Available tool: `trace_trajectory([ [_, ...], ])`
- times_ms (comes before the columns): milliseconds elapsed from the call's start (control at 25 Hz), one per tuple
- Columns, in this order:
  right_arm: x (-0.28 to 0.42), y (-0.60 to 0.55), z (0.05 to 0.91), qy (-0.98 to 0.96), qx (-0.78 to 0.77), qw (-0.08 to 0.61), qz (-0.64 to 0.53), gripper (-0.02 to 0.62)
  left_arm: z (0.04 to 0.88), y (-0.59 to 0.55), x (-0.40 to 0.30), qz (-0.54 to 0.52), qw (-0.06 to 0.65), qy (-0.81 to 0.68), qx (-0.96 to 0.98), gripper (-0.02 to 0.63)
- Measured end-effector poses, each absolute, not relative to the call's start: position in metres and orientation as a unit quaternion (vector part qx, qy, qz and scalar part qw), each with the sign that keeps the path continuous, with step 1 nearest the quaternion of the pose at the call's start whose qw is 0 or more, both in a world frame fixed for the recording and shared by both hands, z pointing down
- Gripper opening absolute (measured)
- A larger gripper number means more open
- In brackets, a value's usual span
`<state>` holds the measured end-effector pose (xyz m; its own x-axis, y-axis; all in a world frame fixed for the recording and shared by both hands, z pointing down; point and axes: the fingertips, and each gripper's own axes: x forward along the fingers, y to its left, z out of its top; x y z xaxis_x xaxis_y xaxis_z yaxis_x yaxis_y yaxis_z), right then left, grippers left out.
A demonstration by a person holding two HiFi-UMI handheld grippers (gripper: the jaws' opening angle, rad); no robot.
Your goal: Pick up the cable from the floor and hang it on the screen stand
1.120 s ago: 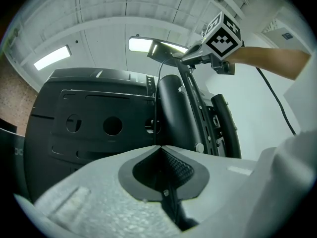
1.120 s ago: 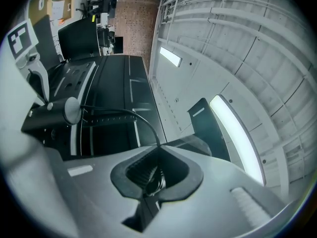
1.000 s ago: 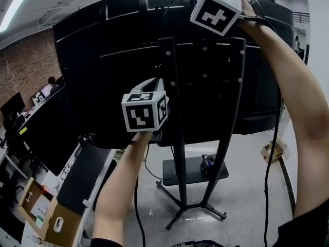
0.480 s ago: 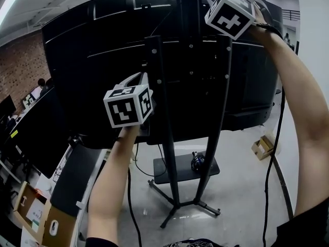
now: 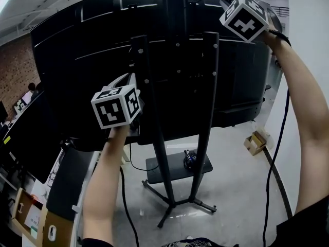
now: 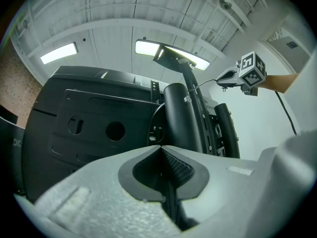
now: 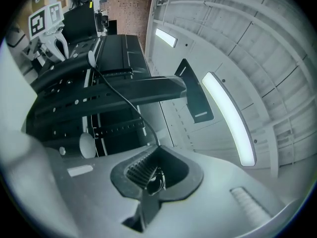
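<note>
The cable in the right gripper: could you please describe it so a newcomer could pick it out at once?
Find the big black screen, seen from behind on its stand. Near the stand's top, the raised right gripper is shut on a thin black cable that runs back toward the centre post. Unlike the lower cable dangling below the left arm, it sits high and clamped.

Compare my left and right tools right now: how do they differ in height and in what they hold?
Height: the right tool is up near the top of the screen stand; the left tool sits lower, about mid-height behind the screen.
Load: the right tool is clamped on the thin black cable, while the left tool's jaws meet on nothing.
Shared: both are shut and point toward the stand.
</note>
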<state>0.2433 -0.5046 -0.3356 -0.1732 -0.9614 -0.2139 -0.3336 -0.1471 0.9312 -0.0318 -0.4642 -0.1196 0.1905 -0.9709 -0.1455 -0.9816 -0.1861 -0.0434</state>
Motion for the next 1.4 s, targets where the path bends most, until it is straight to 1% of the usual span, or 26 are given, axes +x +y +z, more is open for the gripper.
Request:
trace_trajectory([
  [200, 0.265, -0.509, -0.32, -0.59, 0.568, 0.311, -0.482, 0.018, -0.122, -0.462, -0.034, 0.044, 0.064, 0.634, -0.769, -0.002],
  [440, 0.282, -0.526, -0.264, -0.649, 0.569, 0.307, -0.402, 0.018, -0.12, -0.459, -0.037, 0.048, 0.063, 0.632, -0.771, -0.002],
  [1040, 0.29, -0.545, -0.203, -0.708, 0.576, 0.294, -0.284, 0.018, -0.117, -0.455, -0.034, 0.042, 0.067, 0.625, -0.776, -0.002],
  [1240, 0.283, -0.55, -0.192, -0.738, 0.581, 0.26, -0.226, 0.017, -0.115, -0.455, -0.032, 0.042, 0.065, 0.623, -0.778, -0.002],
  [1400, 0.277, -0.549, -0.182, -0.777, 0.575, 0.201, -0.159, 0.017, -0.11, -0.456, -0.026, 0.039, 0.062, 0.617, -0.784, -0.002],
])
